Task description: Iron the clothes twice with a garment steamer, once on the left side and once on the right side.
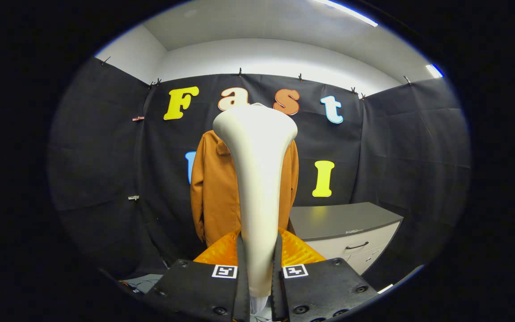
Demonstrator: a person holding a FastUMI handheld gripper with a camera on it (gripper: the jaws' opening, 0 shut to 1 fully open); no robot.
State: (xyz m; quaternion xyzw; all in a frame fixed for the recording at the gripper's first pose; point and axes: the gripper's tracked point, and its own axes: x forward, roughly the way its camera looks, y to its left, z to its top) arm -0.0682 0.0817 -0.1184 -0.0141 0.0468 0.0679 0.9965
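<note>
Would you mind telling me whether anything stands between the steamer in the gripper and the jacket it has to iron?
Nothing visible does. The gripper is shut on the white steamer, which rises upright between its fingers, and the brown jacket hangs beyond it on the booth wall. The grey cabinet stands off to the jacket's side, not in the path.

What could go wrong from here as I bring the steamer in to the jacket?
1. The steamer, clamped between the fingers of the gripper, hides the middle of the brown jacket, so judging contact or which side you are on may be hard.
2. The grip sits low on the narrow handle with the wide head far above; it could tilt or slip under pressure.
3. The grey cabinet stands close beside the jacket, so a right-side pass might bump it.
</note>
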